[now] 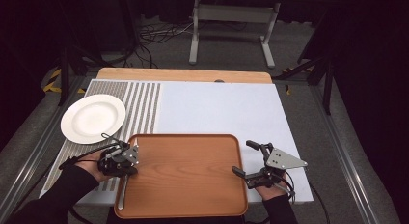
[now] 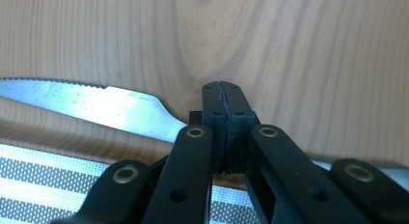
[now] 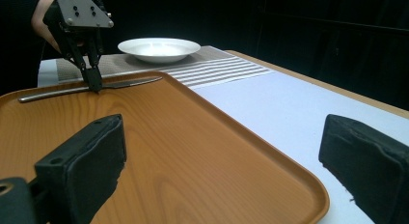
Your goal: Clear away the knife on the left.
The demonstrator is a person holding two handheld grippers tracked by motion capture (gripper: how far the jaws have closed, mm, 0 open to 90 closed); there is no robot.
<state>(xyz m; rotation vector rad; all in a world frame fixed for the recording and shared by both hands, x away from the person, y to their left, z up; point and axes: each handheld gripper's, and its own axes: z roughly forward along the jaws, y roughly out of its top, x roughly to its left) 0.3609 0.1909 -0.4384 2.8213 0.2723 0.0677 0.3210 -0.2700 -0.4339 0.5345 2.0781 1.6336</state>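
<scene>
A wooden tray (image 1: 188,178) lies at the near middle of the table. A metal knife (image 1: 121,192) lies along its left edge, blade pointing away from me. My left gripper (image 1: 130,161) is shut, its tips down on or just above the knife (image 2: 96,105) where blade meets handle. The pads (image 2: 214,113) meet with nothing visible between them. From the right gripper view, the left gripper (image 3: 94,85) stands over the knife (image 3: 58,92). My right gripper (image 1: 245,158) is open at the tray's right rim, and its jaws straddle the tray corner (image 3: 289,185).
A white plate (image 1: 93,119) sits on a striped placemat (image 1: 144,108) at the left, beyond the tray. A white mat (image 1: 222,110) covers the table's middle and right. A metal stand and cables are on the floor behind the table.
</scene>
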